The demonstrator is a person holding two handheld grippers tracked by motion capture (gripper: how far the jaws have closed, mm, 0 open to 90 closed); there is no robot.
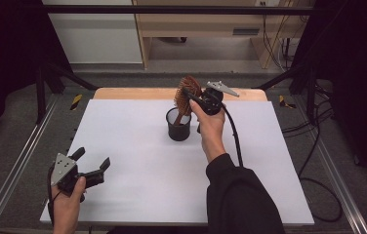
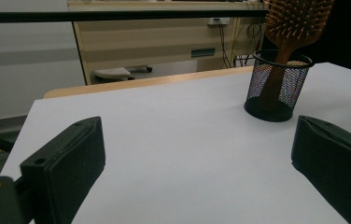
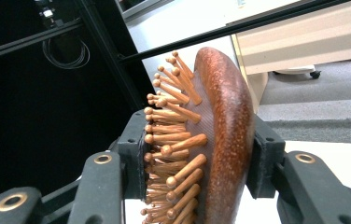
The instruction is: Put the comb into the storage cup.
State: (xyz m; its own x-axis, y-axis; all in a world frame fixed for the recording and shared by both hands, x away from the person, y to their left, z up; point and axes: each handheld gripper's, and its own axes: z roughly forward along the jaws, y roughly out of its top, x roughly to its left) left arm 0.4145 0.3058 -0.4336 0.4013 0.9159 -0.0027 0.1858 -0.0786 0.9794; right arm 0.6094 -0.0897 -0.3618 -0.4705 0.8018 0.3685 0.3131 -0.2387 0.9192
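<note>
1. Two grippers: left gripper (image 1: 92, 168) rests at the white table (image 1: 137, 190) corner, jaws wide apart around nothing.
2. Right gripper (image 3: 197, 154) clamps one wooden hairbrush (image 3: 220, 135) by its head (peg bristles, rounded back).
3. One black mesh cup (image 1: 178, 125) holds the handle.

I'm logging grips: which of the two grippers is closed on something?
The right gripper, clamped on the wooden hairbrush head above the black mesh cup. The left gripper sits open over the white table, holding nothing.
</note>
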